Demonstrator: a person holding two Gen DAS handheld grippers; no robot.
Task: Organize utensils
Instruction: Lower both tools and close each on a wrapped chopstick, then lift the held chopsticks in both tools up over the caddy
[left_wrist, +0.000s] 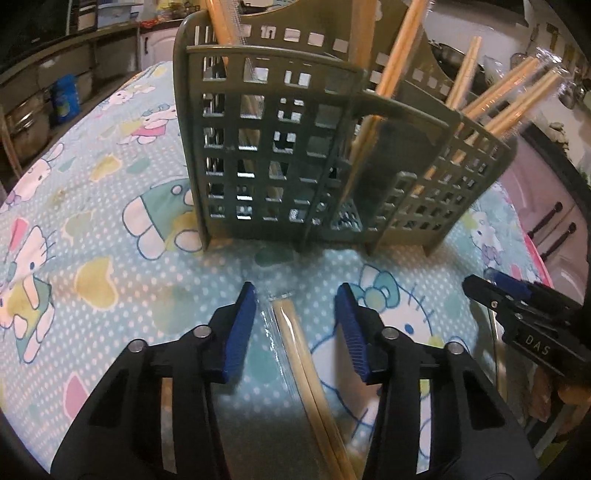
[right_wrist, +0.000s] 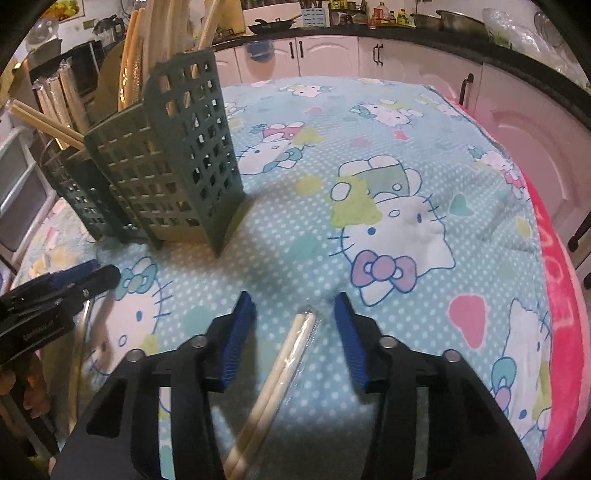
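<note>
A green slotted utensil caddy (left_wrist: 280, 147) stands on the Hello Kitty cloth and holds several wrapped chopstick pairs (left_wrist: 402, 48). It also shows in the right wrist view (right_wrist: 170, 162) at the left. My left gripper (left_wrist: 295, 295) is open, and a wrapped chopstick pair (left_wrist: 306, 373) lies on the cloth between its fingers. My right gripper (right_wrist: 293, 302) is open, and another wrapped chopstick pair (right_wrist: 280, 373) lies between its fingers. The right gripper also shows in the left wrist view (left_wrist: 480, 284) at the right edge. The left gripper shows in the right wrist view (right_wrist: 99, 273) at the left edge.
The table is covered by a blue Hello Kitty cloth (right_wrist: 388, 155) with a pink edge (right_wrist: 565, 314). Kitchen cabinets (right_wrist: 332, 55) and a counter with pots and bottles stand behind. A blue container (left_wrist: 65, 98) sits on a shelf at the left.
</note>
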